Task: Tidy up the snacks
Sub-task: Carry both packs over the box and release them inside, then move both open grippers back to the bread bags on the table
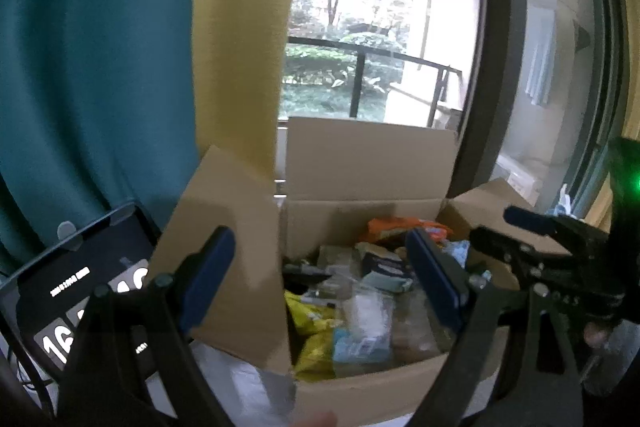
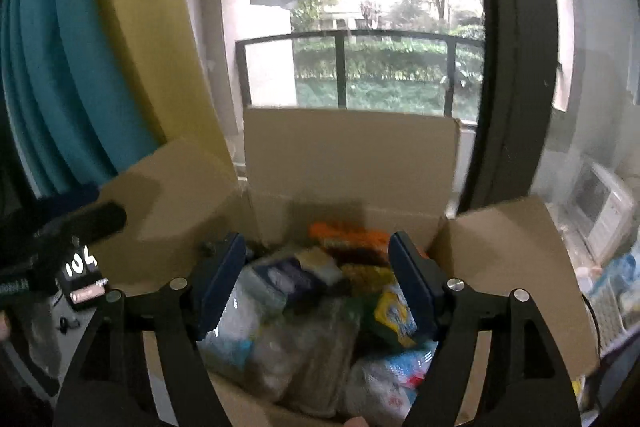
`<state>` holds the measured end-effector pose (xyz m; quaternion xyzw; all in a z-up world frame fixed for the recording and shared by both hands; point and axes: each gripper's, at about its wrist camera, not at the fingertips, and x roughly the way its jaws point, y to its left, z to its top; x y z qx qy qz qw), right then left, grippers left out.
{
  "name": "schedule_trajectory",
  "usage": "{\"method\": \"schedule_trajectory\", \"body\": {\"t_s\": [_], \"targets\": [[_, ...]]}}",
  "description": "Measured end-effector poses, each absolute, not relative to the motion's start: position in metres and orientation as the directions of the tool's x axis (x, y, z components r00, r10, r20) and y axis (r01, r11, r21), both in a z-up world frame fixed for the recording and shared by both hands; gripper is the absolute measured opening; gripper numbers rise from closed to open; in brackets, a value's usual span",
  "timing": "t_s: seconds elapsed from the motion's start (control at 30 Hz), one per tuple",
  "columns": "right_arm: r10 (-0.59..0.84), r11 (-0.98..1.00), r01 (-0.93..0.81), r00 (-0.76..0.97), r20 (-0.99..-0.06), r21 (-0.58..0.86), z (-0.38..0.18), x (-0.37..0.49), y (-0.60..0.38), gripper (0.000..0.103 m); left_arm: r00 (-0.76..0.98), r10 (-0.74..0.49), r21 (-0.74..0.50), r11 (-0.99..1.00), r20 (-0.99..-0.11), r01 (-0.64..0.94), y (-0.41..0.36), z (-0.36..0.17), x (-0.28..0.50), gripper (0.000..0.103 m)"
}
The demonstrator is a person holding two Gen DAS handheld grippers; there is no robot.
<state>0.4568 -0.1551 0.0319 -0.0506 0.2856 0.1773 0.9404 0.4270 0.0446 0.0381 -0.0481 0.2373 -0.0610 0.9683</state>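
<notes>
- Our left gripper point(image 1: 320, 281) hangs wide apart with nothing in it, above the near-left corner of the cardboard box point(image 1: 360, 397); the snacks sit ahead and slightly right of it, down inside.
- Leftmost in the pile we've got a crinkly yellow bag point(image 1: 310, 331), then a clear plastic pack point(image 1: 366, 311), with an orange packet point(image 1: 396, 227) at the back wall.
- Our right gripper point(image 2: 318, 285) is also spread and empty, hovering pretty much dead centre over the box, so it looks nearer the goods.
- Under it lies a soft clear pouch point(image 2: 320, 351), long axis running away from us, so we'd guess it lines up okay.
</notes>
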Motion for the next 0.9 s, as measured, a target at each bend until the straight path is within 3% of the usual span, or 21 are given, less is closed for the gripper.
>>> {"method": "schedule_trajectory", "body": {"t_s": [0.47,0.9], "targets": [[0.290,0.942,-0.332,0.751,-0.593,0.039,0.032,0.378,-0.190,0.077,0.886,-0.189,-0.064,0.982,-0.423,0.178,0.011,0.055,0.373,0.089],[0.311,0.938,-0.334,0.698,-0.645,0.091,0.000,0.314,-0.199,0.077,0.849,-0.207,-0.029,0.975,-0.486,0.221,-0.004,0.034,0.308,0.089]]}}
